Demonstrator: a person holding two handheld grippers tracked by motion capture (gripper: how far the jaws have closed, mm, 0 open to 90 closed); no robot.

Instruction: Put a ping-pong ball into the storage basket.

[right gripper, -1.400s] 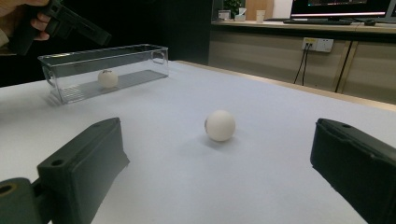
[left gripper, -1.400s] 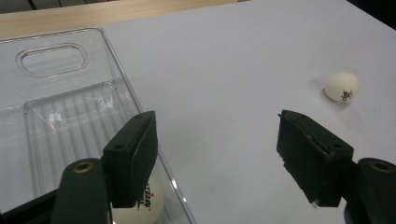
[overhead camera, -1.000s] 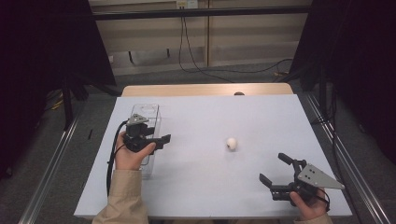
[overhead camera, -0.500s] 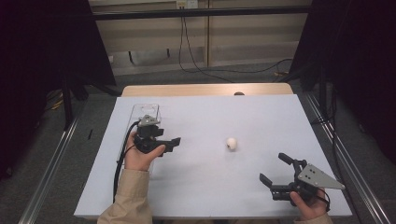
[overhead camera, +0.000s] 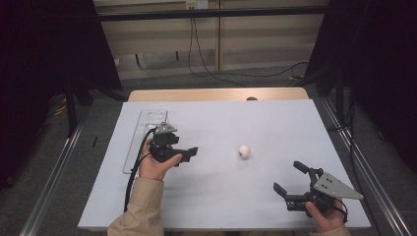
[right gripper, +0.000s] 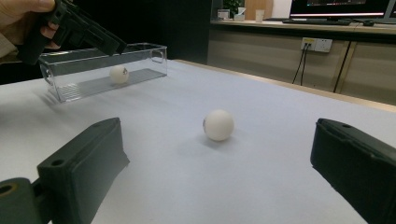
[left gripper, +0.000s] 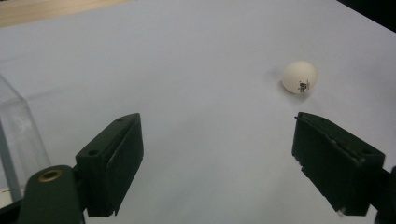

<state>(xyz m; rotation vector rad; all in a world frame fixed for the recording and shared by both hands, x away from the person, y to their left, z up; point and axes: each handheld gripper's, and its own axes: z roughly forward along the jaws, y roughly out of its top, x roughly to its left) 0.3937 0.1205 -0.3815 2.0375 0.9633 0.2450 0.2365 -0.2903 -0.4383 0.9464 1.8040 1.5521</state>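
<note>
One ping-pong ball [right gripper: 118, 73] already lies in the clear box [right gripper: 140, 63] near the bench's left edge, while another ball [overhead camera: 244, 151] waits mid-bench, both the left tool [overhead camera: 189, 153], its jaws just opening with nothing between, and right tool [overhead camera: 291, 180] spread empty.

The left gripper [overhead camera: 189, 153], black with a trailing cable, is held in the person's left hand [overhead camera: 156, 166], and its jaws have just been opening with nothing between them. The right gripper [overhead camera: 291, 178], under a grey three-cornered plate, also stands wide apart and empty, clasped by the right hand [overhead camera: 324, 219].
</note>
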